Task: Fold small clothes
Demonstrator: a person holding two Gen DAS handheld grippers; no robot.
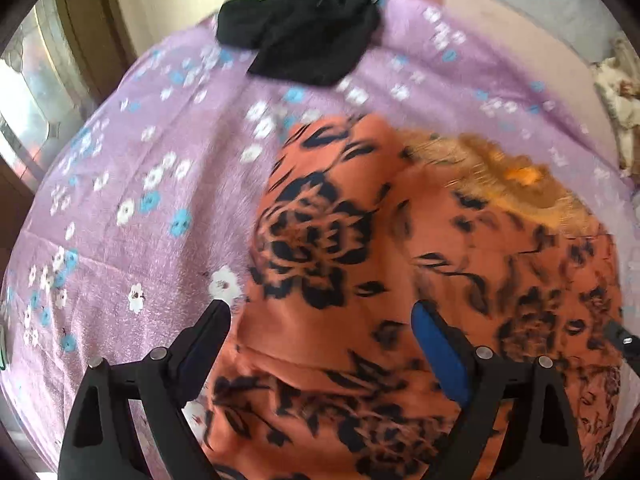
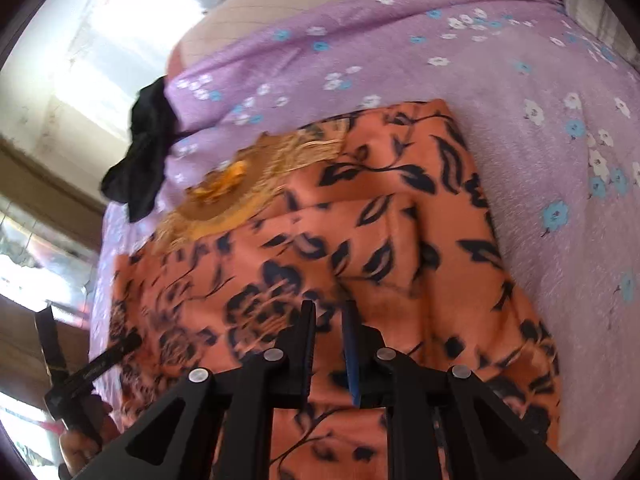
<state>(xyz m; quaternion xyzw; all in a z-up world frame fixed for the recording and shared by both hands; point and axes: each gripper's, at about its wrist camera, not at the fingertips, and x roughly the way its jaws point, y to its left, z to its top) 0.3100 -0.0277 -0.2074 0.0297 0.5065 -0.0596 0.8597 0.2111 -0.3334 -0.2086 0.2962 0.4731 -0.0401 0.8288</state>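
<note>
Left wrist view shows our left gripper (image 1: 320, 320) spread wide above the orange floral garment (image 1: 360, 280) on the bed sheet (image 1: 120, 160), while our right gripper (image 2: 329, 308), nearly closed with nothing visibly pinched, risks dragging folds loose.

We see a bed's lilac floral sheet (image 1: 132, 184) bearing an orange floral garment (image 1: 340, 280) and a black, probably crumpled, cloth (image 1: 304, 32).

Orange garment (image 1: 400, 280) with black flowers, lilac floral sheet (image 1: 140, 200), black cloth (image 1: 304, 32).
</note>
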